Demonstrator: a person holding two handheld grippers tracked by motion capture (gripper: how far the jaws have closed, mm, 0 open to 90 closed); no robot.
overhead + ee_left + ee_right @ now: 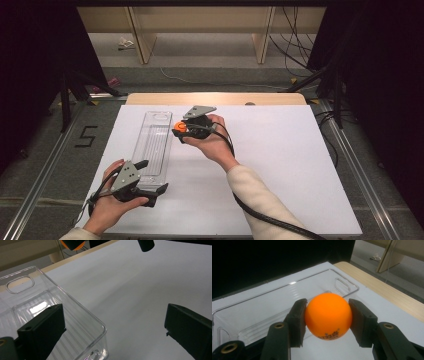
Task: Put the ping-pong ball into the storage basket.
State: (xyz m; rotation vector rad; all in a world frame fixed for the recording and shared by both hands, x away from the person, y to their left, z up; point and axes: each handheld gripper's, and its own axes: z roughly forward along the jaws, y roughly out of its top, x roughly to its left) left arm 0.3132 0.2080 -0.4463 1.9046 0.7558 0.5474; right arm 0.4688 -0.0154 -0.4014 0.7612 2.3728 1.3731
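A long clear plastic tray (155, 142) lies lengthwise on the white table (280, 165), left of centre. My right gripper (181, 129) hovers beside the tray's far right side, shut on an orange ball (180, 127). In the right gripper view both pads press the ball (328, 315) from either side, with the tray (274, 305) behind and below it. My left gripper (151, 177) is at the tray's near end and stands open. In the left gripper view one jaw is over the tray (50, 305), the other over bare table, with the tray's side wall between them.
A wooden strip (215, 98) edges the table's far side. Metal rails (45, 170) run along both sides on the floor. Wooden shelf legs (142, 45) and loose cables (295, 50) are beyond the table. A "5" mark (86, 136) is on the floor at left.
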